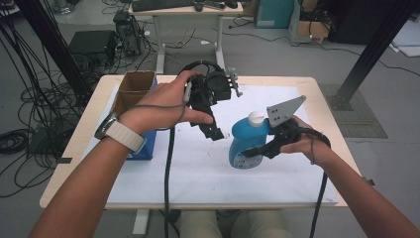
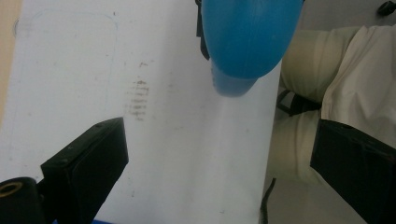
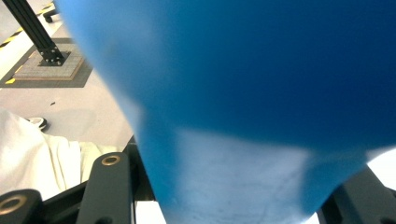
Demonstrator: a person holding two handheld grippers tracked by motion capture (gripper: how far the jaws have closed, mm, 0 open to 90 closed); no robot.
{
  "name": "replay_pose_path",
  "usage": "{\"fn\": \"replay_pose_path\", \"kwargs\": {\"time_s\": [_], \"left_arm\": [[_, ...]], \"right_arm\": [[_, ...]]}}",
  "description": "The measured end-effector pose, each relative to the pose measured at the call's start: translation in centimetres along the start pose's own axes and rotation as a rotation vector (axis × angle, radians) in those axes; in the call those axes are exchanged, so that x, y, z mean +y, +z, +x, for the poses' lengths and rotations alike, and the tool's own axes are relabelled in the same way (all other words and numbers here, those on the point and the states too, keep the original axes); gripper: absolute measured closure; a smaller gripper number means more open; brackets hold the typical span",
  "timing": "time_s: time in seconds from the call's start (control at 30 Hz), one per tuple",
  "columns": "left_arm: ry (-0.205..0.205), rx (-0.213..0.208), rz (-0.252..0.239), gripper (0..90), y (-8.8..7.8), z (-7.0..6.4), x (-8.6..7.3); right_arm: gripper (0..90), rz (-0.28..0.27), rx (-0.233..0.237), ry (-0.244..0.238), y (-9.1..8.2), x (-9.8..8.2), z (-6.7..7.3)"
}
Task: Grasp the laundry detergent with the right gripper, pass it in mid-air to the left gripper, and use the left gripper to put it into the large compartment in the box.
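high view: right hand (image 1: 302,141) low, left hand (image 1: 166,106) raised

- left gripper (image 1: 210,116): black body, black cable
- right gripper (image 1: 270,144): black, grey three-cornered plate with screws
- left wrist: watch (image 1: 106,126), pale band
- cream trousers (image 1: 233,225)

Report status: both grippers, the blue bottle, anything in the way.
Right gripper shut on blue bottle, held over the white sheet. Left gripper open, empty, beside it. Cardboard box off left; nothing between them.
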State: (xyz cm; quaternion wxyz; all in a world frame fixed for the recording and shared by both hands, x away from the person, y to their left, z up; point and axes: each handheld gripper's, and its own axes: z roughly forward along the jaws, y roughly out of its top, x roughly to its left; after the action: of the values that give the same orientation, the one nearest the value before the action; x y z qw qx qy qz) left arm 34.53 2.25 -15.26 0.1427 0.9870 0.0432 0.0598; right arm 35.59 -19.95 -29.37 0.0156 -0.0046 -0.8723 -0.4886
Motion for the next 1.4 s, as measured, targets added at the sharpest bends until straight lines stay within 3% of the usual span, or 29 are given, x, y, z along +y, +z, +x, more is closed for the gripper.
{"fn": "replay_pose_path", "kwargs": {"time_s": [1.1, 1.13, 1.4], "left_arm": [[0.014, -0.017, -0.028, 4.6, 0.6, 0.1, 1.5], [0.011, -0.018, -0.031, 4.5, 0.7, 0.1, 1.5], [0.009, -0.022, -0.029, 4.5, 1.0, 0.1, 1.8]], "right_arm": [[43.3, 0.041, -0.013, -0.033, 2.4, 1.7, -0.8], [43.3, 0.051, -0.013, -0.016, 2.4, 1.7, -0.6], [43.3, 0.059, -0.006, -0.019, 3.2, 1.7, -0.6]]}}
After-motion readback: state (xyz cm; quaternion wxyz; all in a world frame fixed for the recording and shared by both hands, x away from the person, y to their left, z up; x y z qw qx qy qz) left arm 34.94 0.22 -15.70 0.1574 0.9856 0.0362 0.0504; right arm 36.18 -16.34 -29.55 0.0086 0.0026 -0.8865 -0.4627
